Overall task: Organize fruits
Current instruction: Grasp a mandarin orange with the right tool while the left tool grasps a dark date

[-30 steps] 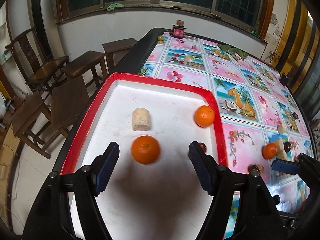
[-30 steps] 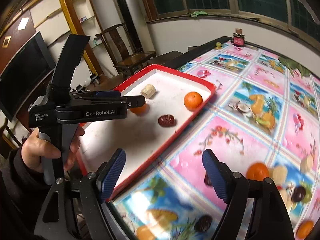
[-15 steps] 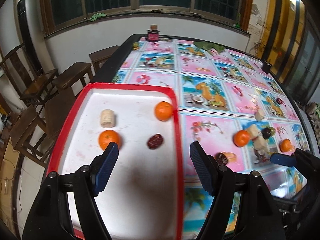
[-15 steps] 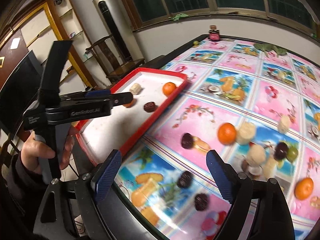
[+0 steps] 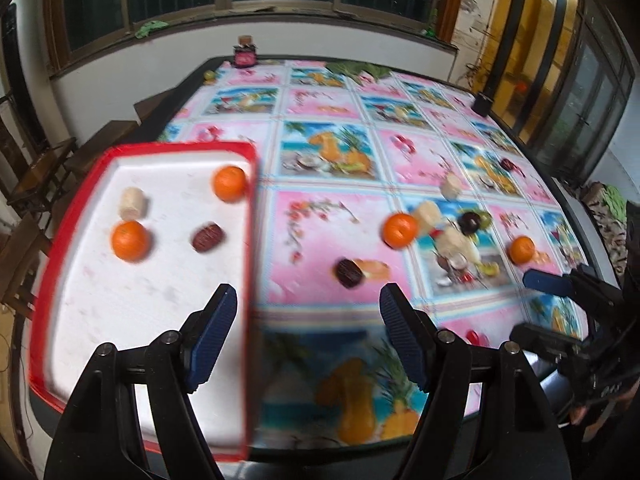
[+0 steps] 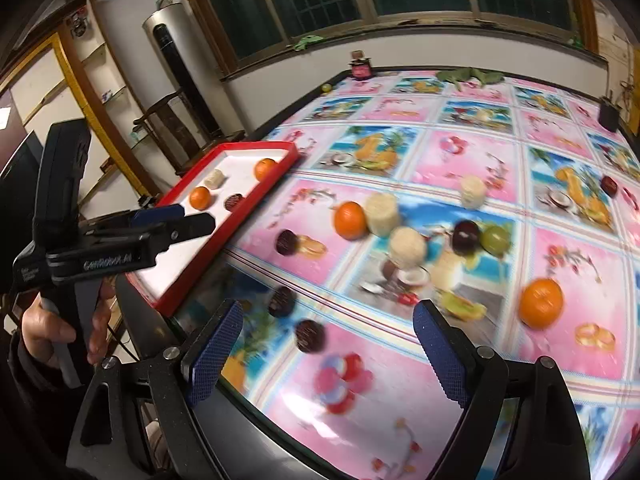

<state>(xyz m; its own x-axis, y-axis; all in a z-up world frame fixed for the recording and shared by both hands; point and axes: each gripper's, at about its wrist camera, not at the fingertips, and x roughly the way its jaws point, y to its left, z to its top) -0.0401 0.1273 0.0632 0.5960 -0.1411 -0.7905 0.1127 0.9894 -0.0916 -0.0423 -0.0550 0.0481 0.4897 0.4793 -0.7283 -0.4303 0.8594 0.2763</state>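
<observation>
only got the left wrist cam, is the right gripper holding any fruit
Observer: No. The right gripper has its jaws apart with nothing between them.
Operator: whats closest in front of it
Observer: Two dark dates lie on the tablecloth near the table's front edge, just ahead of the jaws.
</observation>
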